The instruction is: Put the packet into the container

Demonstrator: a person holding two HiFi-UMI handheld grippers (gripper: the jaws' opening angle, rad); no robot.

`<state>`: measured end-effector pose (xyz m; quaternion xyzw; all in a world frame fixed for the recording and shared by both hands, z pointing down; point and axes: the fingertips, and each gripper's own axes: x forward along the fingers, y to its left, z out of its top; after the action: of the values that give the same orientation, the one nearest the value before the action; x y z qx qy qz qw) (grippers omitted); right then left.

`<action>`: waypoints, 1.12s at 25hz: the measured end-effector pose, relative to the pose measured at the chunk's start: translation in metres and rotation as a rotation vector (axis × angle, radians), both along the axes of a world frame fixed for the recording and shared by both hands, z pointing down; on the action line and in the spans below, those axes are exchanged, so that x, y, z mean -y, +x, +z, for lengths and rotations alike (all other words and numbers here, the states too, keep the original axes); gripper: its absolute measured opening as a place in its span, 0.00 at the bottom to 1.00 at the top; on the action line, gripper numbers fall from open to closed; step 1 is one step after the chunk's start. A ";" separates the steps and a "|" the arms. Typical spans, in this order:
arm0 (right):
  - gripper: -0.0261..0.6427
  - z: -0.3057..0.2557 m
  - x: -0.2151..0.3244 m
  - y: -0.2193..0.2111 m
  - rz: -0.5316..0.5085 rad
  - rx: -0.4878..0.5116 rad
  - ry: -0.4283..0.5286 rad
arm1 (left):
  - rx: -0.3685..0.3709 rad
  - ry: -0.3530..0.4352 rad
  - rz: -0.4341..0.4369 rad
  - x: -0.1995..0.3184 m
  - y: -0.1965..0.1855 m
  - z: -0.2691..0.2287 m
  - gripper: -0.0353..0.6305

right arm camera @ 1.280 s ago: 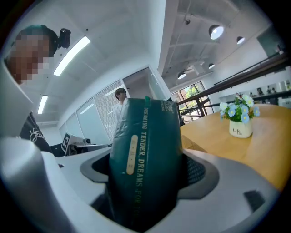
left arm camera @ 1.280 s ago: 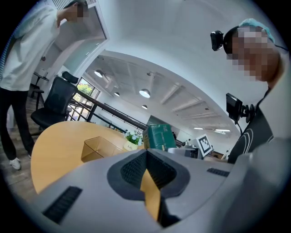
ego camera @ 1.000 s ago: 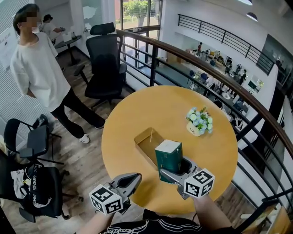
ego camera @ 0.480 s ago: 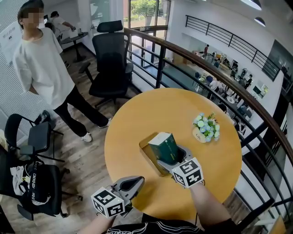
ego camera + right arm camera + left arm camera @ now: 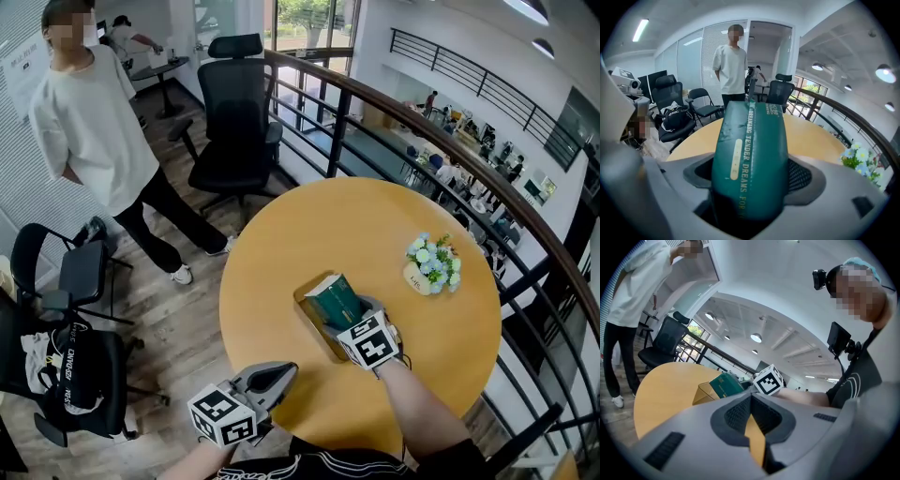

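A dark green packet (image 5: 333,298) with a pale end is tilted over the open yellowish container (image 5: 302,310) near the middle of the round table; its lower end is down inside the container. My right gripper (image 5: 343,315) is shut on the packet, which fills the right gripper view (image 5: 752,154) between the grey pads. My left gripper (image 5: 279,372) hangs at the table's near edge, left of the container, shut with nothing in it. The left gripper view shows the packet (image 5: 724,384), the container (image 5: 703,393) and the right gripper's marker cube (image 5: 768,379) ahead.
A small pot of flowers (image 5: 430,265) stands on the wooden table (image 5: 375,220) to the right. A curved railing (image 5: 441,141) runs behind the table. A black office chair (image 5: 234,122), a standing person (image 5: 94,141) and more black chairs (image 5: 66,281) are at the left.
My right gripper has carried the packet forward and left from the near table edge to the container and tipped it down into it. The left gripper has stayed put.
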<state>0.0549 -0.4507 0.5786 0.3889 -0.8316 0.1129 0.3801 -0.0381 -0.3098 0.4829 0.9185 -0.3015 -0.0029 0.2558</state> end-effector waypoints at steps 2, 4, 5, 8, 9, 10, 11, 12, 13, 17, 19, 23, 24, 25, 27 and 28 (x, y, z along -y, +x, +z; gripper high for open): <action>0.67 0.008 0.001 -0.001 0.007 -0.022 -0.037 | -0.002 -0.001 -0.001 0.000 -0.001 0.000 0.06; 0.67 0.015 0.002 -0.002 0.012 -0.042 -0.066 | -0.003 -0.002 -0.002 -0.001 -0.002 0.001 0.06; 0.67 0.018 0.002 -0.002 0.016 -0.049 -0.079 | -0.003 -0.002 -0.003 -0.001 -0.003 0.001 0.06; 0.67 0.027 0.003 -0.004 0.028 -0.066 -0.115 | -0.004 -0.003 -0.007 -0.002 -0.007 0.002 0.06; 0.67 0.031 0.004 -0.003 0.030 -0.074 -0.126 | -0.004 -0.004 -0.008 -0.003 -0.008 0.002 0.06; 0.67 0.035 0.005 -0.002 0.032 -0.083 -0.141 | -0.004 -0.004 -0.009 -0.003 -0.008 0.002 0.06; 0.67 0.040 0.005 -0.001 0.034 -0.090 -0.157 | -0.003 -0.004 -0.010 -0.004 -0.008 0.003 0.06; 0.67 0.045 0.005 0.000 0.035 -0.093 -0.171 | -0.003 -0.005 -0.011 -0.004 -0.009 0.003 0.06; 0.67 0.050 0.005 0.000 0.035 -0.095 -0.182 | -0.003 -0.005 -0.013 -0.005 -0.009 0.003 0.06; 0.67 0.058 0.008 -0.001 0.014 -0.141 -0.177 | -0.003 -0.005 -0.022 -0.005 -0.012 0.003 0.06; 0.67 0.060 0.009 -0.002 0.003 -0.173 -0.173 | -0.005 -0.005 -0.026 -0.006 -0.014 0.004 0.06; 0.67 0.064 0.009 -0.003 -0.016 -0.200 -0.186 | -0.007 -0.002 -0.034 -0.008 -0.017 0.003 0.06; 0.67 0.064 0.010 -0.003 -0.020 -0.202 -0.186 | -0.007 -0.002 -0.036 -0.008 -0.017 0.003 0.06; 0.67 0.064 0.010 -0.003 -0.024 -0.203 -0.184 | -0.007 -0.002 -0.039 -0.008 -0.018 0.003 0.06; 0.67 0.062 0.012 -0.004 -0.026 -0.201 -0.170 | -0.007 -0.001 -0.043 -0.008 -0.020 0.003 0.06; 0.67 0.060 0.013 -0.005 -0.025 -0.197 -0.160 | -0.007 0.000 -0.045 -0.008 -0.021 0.003 0.06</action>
<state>0.0502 -0.4639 0.6388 0.3560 -0.7835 0.1351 0.4911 -0.0589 -0.3014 0.4857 0.9115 -0.3210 -0.0117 0.2569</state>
